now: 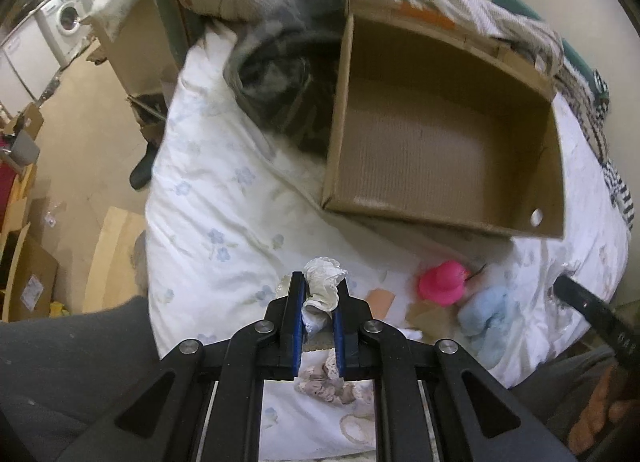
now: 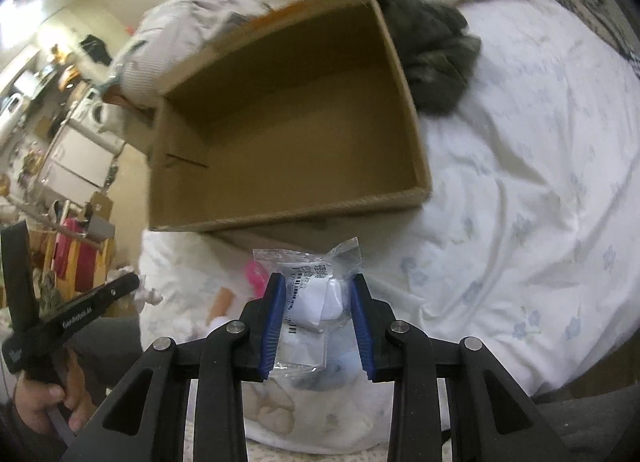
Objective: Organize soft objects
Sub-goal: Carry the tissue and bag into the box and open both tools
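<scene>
Bed: cardboard box empty; left jaws grasp white cloth, right jaws plastic packet.

Both wrist cameras look down and forward, from close above the bed, at the cardboard box: the left view from its near-left (slightly farther back), the right from its near-right.

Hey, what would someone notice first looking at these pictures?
The big open brown cardboard box, empty on the white floral bedsheet. Nearer, the left gripper pinches a white frilly cloth and the right gripper a clear plastic packet. A pink hat-shaped toy lies beside.
</scene>
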A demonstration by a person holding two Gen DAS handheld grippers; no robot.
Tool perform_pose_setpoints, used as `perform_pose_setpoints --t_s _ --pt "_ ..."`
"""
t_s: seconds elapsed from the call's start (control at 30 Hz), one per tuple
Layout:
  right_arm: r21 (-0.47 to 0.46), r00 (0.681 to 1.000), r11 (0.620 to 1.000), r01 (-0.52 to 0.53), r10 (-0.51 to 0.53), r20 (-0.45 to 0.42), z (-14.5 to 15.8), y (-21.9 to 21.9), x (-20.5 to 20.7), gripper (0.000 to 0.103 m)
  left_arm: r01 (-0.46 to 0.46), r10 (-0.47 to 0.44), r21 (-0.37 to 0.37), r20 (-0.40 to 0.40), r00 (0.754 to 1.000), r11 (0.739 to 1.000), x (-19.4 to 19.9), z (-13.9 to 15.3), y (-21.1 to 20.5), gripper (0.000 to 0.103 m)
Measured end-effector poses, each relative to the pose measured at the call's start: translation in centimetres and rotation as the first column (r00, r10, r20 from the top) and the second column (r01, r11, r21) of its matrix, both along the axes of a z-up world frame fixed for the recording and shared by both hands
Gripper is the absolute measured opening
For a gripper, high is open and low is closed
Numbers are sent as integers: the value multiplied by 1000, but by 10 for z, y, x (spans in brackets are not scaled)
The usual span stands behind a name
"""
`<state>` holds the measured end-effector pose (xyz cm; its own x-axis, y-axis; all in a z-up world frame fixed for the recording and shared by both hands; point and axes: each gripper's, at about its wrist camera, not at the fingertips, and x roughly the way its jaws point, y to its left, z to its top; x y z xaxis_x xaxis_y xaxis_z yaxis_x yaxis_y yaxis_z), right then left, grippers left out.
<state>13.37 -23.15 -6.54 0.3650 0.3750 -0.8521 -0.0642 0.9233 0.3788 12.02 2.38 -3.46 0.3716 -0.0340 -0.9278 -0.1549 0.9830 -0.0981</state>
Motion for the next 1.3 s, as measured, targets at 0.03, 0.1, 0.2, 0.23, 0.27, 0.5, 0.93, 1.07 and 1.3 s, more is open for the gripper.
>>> perform_pose_setpoints --t_s 0.03,0.1,0.2,0.23,0.27,0.5,0.93,1.07,1.3 --pt "3 1000 1000 -6 6 25 6 1 -2 33 0 0 -6 9 1000 1000 1 9 -1 11" --pt "24 998 1000 -13 11 56 16 0 -2 33 7 -7 -18 23 1000 1000 5 21 -5 11" --pt "54 995 998 -14 9 96 31 -4 -2 33 52 -50 -23 77 996 998 11 43 -18 11" --pt "67 995 998 -13 6 102 34 -6 -1 33 66 -64 -23 90 994 998 14 48 -21 11" --pt "82 994 997 -11 2 108 37 -8 0 32 81 -78 -24 102 992 996 17 52 -23 11" --pt "141 992 990 -6 -12 124 53 -8 23 32 122 -117 -38 125 985 992 49 60 -29 11" --pt "45 990 998 -38 32 137 37 -2 102 25 176 -174 -3 127 976 984 109 24 -50 11" --pt "57 994 997 -46 40 106 20 3 110 25 190 -189 9 127 974 982 116 9 -54 11" --pt "47 995 997 -63 59 78 8 14 113 21 160 -158 -15 98 983 987 120 -11 -46 11"
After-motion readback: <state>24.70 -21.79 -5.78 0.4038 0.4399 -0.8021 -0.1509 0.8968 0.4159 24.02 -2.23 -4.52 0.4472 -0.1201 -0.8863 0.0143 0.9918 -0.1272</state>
